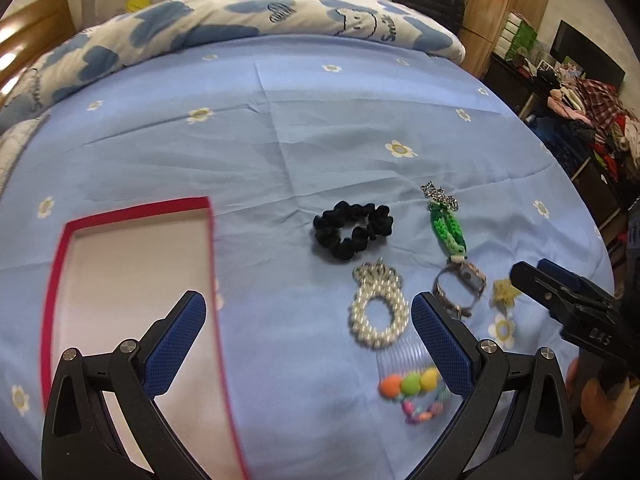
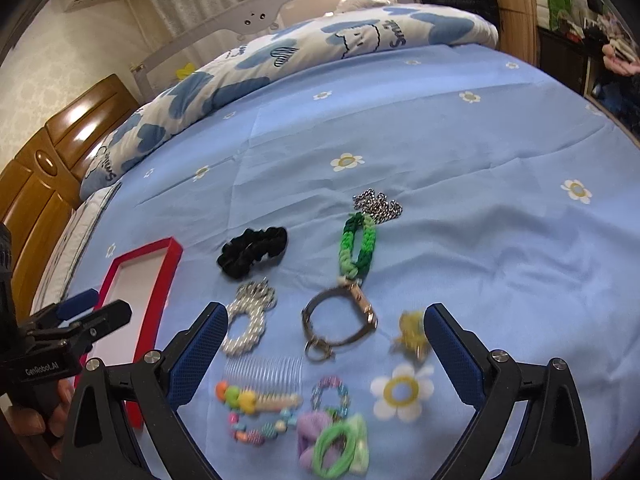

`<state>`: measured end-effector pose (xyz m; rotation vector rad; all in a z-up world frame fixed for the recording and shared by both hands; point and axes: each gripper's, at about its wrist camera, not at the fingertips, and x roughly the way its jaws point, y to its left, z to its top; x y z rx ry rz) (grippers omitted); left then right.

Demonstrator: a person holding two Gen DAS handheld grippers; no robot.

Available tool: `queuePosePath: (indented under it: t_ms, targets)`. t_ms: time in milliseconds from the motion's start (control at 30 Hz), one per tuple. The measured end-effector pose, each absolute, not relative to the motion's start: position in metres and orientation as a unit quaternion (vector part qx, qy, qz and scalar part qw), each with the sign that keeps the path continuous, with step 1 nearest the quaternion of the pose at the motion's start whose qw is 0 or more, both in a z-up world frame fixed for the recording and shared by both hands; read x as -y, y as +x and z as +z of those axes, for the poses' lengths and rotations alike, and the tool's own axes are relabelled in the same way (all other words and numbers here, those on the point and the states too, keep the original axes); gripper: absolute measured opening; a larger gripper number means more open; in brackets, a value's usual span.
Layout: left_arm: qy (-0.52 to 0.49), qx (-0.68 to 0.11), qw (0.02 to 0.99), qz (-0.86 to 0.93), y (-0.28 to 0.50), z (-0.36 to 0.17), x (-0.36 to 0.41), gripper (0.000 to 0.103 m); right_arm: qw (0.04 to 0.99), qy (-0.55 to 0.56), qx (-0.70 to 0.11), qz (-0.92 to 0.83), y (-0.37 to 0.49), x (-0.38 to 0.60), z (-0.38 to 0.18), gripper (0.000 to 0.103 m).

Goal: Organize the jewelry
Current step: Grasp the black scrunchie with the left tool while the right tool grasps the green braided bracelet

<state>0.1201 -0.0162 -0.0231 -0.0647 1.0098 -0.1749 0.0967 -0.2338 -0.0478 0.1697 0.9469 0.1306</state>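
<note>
A red box (image 1: 132,280) with a white inside lies open on the blue bedsheet; it also shows in the right wrist view (image 2: 136,280). Jewelry lies to its right: a black scrunchie (image 2: 252,254), a pearl bracelet (image 2: 248,320), a green braided band (image 2: 358,246) with a chain (image 2: 378,204), a watch (image 2: 340,320), a yellow clip (image 2: 410,330), a comb with coloured beads (image 2: 260,388), and green hair ties (image 2: 340,444). My left gripper (image 1: 308,344) is open over the box's right edge and the pearl bracelet (image 1: 378,316). My right gripper (image 2: 326,354) is open above the watch.
A blue-and-white quilt (image 1: 240,28) lies along the far side of the bed. A wooden headboard (image 2: 48,168) stands at the left. A wardrobe (image 1: 500,4) and cluttered shelves (image 1: 580,120) stand at the right beyond the bed's edge.
</note>
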Motion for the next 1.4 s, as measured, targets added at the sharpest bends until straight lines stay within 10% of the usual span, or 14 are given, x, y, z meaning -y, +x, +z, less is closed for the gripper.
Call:
queuePosePath:
  t_ms: [667,833,1067,1400]
  targets:
    - [-0.010,-0.553,0.827,-0.104,0.220,-0.092,0.057,0.101,0.833,0.133,-0.534,0.062,0.187,0.252,-0.116,0.053]
    - [-0.007,-0.568,0.816,-0.108,0.229,-0.103,0.063,0.077,0.835,0.136,-0.528,0.069,0.191,0.252,-0.117,0.042]
    - [-0.023,-0.576,0.807,-0.130,0.230,-0.109,0.060,0.012,0.841,0.139,-0.517,0.085,0.193,0.245,-0.115,0.011]
    - [-0.057,-0.542,0.826,-0.143,0.210,-0.074,0.037,0.011,0.853,0.149,-0.493,0.088,0.184,0.246,-0.093,0.010]
